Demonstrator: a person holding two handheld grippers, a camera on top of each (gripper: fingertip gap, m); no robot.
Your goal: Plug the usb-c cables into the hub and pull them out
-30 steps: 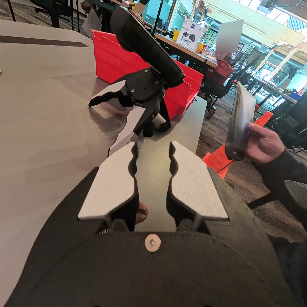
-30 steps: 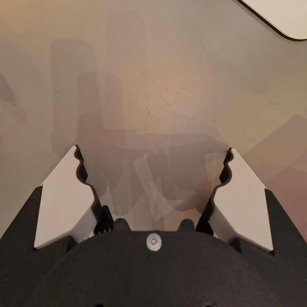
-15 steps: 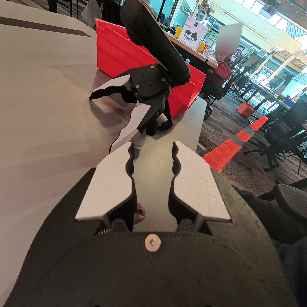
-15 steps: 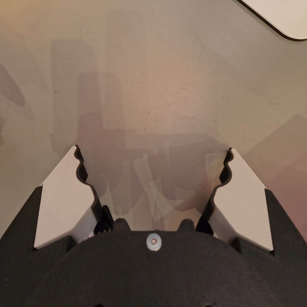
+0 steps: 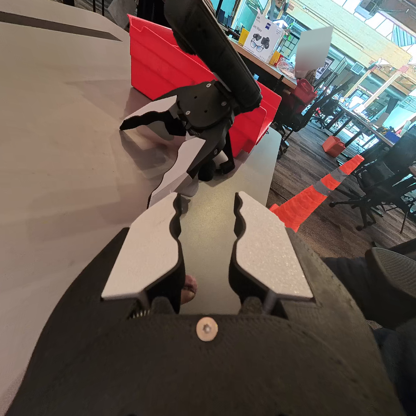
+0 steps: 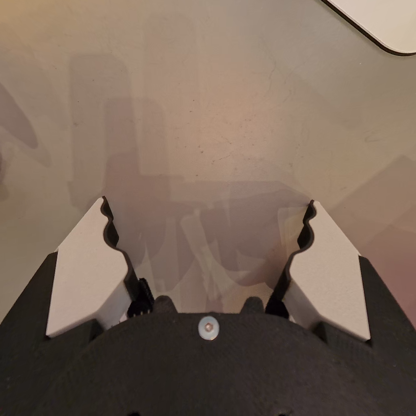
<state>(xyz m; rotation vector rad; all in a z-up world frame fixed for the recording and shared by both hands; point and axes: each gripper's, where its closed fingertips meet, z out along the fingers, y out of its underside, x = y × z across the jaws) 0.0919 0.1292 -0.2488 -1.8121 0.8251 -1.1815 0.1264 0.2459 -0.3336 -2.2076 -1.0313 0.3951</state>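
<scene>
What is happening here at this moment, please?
Nothing is being handled. The left gripper is open and empty above the grey table. The right gripper rests on the table, open and empty, in front of a red bin. No hub or cable shows in either view.

A red bin sits on the grey counter at twelve o'clock in the left wrist view. Off the counter's edge at three o'clock stands an orange traffic cone (grey bands near its tip) — office chairs beyond it. A white box rests on a far desk at one o'clock.
</scene>
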